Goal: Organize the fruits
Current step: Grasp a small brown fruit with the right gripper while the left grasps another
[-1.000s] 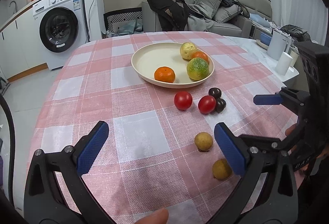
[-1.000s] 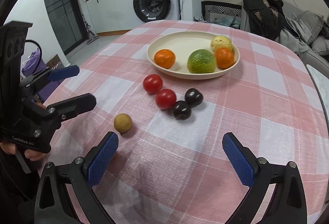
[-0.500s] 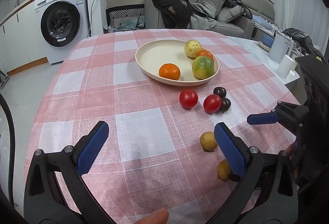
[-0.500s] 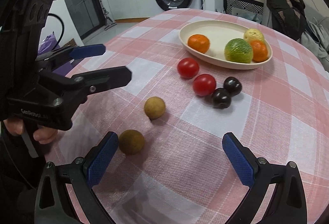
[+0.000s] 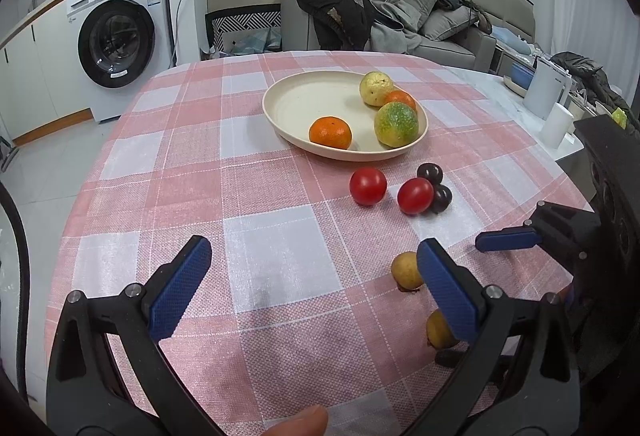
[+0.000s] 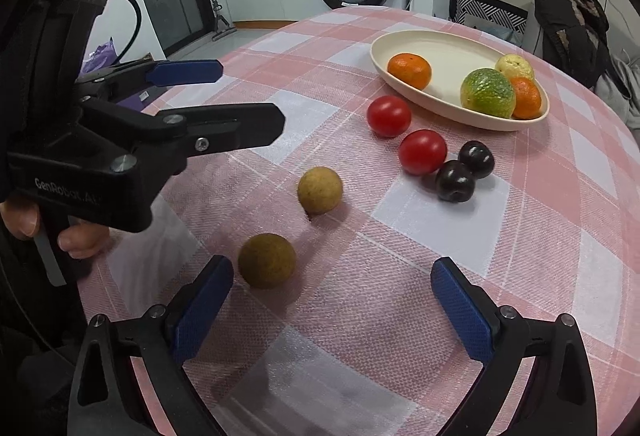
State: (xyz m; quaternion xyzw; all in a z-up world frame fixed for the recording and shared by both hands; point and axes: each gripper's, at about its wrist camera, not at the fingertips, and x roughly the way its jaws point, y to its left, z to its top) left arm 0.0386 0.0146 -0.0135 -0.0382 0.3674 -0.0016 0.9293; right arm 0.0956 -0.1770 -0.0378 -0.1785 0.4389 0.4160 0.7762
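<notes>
While our left claw (image 5: 314,286) hides one brown fruit (image 6: 267,260), our right claw (image 6: 332,310), also released, shows it whole.

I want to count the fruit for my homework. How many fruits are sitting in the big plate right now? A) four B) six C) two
A: the plate holds four fruits: a near orange, a green-yellow fruit, a yellow fruit and a second orange behind them; the tomatoes and other small fruits lie on the tablecloth.
</notes>
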